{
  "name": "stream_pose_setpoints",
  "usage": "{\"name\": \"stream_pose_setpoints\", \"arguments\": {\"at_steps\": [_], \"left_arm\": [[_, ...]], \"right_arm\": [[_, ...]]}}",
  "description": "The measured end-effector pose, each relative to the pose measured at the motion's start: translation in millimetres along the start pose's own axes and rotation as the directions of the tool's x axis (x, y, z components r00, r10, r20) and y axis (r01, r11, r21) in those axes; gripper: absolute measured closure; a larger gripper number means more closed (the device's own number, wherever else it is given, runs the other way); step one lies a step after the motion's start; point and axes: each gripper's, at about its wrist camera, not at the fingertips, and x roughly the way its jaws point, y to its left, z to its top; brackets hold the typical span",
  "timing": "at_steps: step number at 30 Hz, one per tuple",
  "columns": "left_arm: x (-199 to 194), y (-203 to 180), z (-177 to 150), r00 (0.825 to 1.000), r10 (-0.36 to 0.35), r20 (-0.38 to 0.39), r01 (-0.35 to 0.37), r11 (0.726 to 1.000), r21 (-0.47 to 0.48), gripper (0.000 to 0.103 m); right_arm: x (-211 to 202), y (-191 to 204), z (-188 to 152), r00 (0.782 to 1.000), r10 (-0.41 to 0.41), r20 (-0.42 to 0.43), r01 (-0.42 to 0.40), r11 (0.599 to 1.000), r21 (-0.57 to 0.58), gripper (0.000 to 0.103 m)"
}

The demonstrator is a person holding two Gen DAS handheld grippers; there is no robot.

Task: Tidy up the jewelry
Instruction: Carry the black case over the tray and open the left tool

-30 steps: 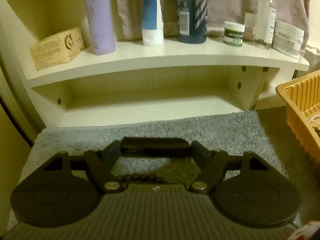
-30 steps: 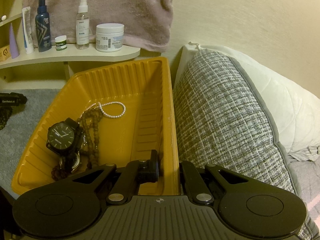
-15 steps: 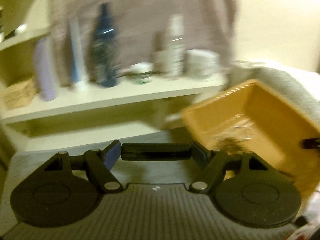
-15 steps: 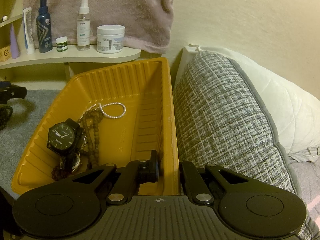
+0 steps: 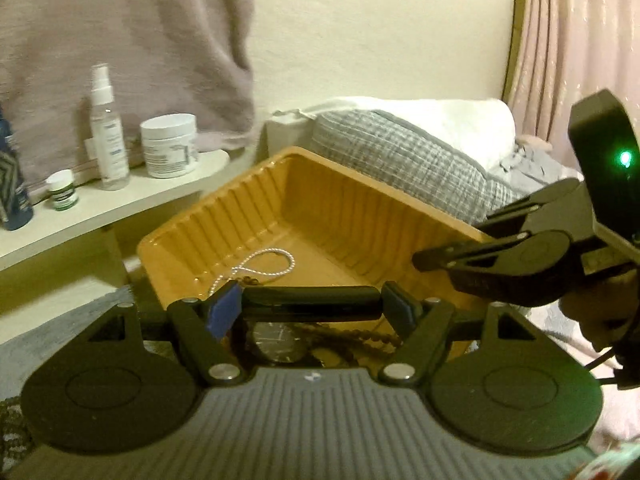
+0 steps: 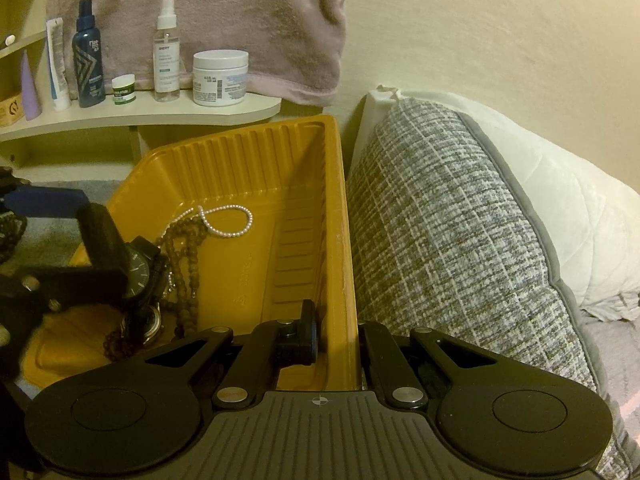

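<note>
A yellow ribbed tray (image 6: 304, 216) (image 5: 320, 208) holds a white pearl bracelet (image 6: 228, 220) (image 5: 260, 264), a brown bead necklace (image 6: 184, 264) and a black watch (image 6: 140, 272) (image 5: 280, 346). My right gripper (image 6: 334, 332) is shut on the tray's right wall at its near corner. My left gripper (image 5: 310, 304) is open and empty, hovering over the tray's near left part above the watch; it shows in the right wrist view (image 6: 72, 240). A dark bead strand (image 6: 8, 232) lies on the grey mat left of the tray.
A cream shelf (image 6: 160, 114) behind the tray carries bottles, a spray bottle (image 6: 166, 52) and a white jar (image 6: 220, 76), with a mauve towel (image 6: 220, 8) hanging above. A grey checked pillow (image 6: 460, 240) presses against the tray's right side.
My left gripper has swung right from facing the shelf and grey mat to hovering over the tray. My right gripper and the tray have stayed still.
</note>
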Motion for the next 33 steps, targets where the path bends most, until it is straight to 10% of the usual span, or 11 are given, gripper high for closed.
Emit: {"name": "stream_pose_setpoints", "arguments": {"at_steps": [18, 33], "left_arm": [[-13, 15, -10, 0.993, 0.114, 0.024, -0.114, 0.993, 0.003, 0.022], [-99, 99, -93, 0.867, 0.486, -0.113, -0.498, 0.854, -0.149, 0.027]], "right_arm": [[-1, 0, -1, 1.000, 0.000, 0.001, 0.000, 1.000, 0.006, 0.099], [-1, 1, -1, 1.000, -0.005, 0.000, 0.005, 1.000, -0.002, 0.099]]}}
